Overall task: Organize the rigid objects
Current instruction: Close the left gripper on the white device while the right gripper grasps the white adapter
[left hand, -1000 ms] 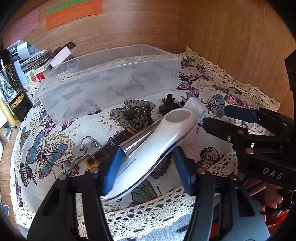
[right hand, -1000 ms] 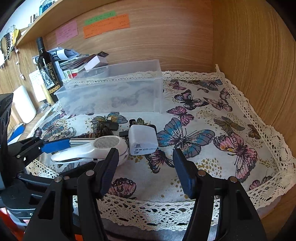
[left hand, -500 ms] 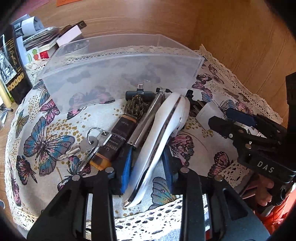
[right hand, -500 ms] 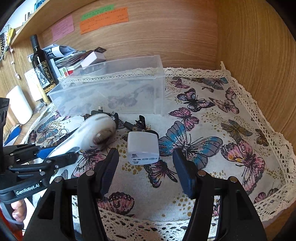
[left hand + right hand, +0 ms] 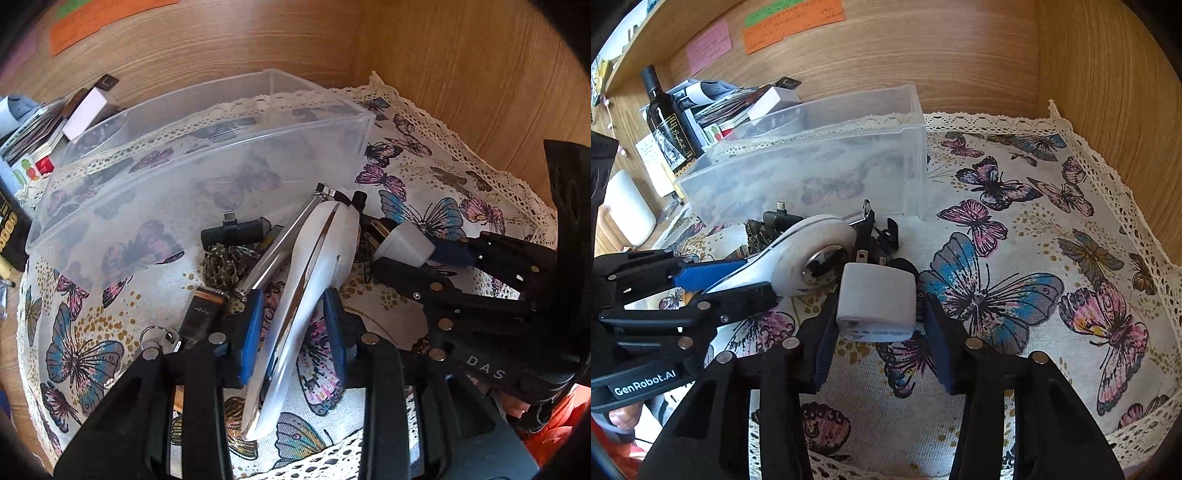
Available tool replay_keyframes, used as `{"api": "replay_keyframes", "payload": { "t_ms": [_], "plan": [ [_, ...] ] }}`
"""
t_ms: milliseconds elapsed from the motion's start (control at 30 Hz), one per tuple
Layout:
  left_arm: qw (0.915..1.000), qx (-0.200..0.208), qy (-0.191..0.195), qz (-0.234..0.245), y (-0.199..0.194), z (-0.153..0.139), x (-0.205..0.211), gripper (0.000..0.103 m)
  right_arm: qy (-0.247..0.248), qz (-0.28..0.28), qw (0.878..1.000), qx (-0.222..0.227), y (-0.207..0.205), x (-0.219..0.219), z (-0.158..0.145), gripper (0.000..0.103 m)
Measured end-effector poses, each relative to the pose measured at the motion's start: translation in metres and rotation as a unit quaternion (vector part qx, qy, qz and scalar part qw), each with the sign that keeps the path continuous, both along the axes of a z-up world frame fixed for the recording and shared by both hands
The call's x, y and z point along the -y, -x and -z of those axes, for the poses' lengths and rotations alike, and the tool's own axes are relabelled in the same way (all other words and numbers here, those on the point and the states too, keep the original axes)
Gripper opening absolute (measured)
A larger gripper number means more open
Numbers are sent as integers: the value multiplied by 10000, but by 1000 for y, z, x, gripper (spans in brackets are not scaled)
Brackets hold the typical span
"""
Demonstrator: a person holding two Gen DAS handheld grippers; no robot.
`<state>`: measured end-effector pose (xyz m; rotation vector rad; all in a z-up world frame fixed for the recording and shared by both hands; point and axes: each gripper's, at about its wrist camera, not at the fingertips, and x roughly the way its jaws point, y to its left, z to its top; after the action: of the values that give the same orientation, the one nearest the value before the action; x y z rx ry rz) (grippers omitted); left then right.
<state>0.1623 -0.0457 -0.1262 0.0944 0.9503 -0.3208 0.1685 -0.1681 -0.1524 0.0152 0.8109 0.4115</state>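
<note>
While the left tool (image 5: 291,325) clenches the white handheld device (image 5: 314,280) at 6 o'clock of the clear bin (image 5: 207,155), the right tool (image 5: 877,328) brackets the white plug adapter (image 5: 877,302), its grip unclear.

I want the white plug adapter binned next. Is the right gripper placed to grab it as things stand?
Probably yes: the right gripper already straddles the white plug adapter, jaws open on both sides, nothing between. The left gripper holds the white handheld device alongside.

A home desk nook: lace-edged butterfly cloth (image 5: 1015,258), wine bottle (image 5: 668,122), sticky notes (image 5: 794,22) on wood panelling.
</note>
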Motion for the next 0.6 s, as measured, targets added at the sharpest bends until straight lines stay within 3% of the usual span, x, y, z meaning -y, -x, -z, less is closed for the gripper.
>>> {"api": "replay_keyframes", "payload": {
  "t_ms": [167, 367, 567, 600],
  "plan": [
    [9998, 196, 91, 9, 1, -12, 0, 47, -48, -17, 10000, 20, 2, 2, 0, 36],
    [9995, 237, -41, 180, -11, -12, 21, 47, -44, -24, 9999, 113, 10, 4, -2, 36],
    [9985, -397, 201, 307, -36, 11, 29, 42, -23, -8, 9999, 108, 16, 9, 0, 36],
    [9987, -346, 206, 306, -36, 11, 29, 42, -16, -3, 9999, 108, 17, 11, 1, 36]
  ]
}}
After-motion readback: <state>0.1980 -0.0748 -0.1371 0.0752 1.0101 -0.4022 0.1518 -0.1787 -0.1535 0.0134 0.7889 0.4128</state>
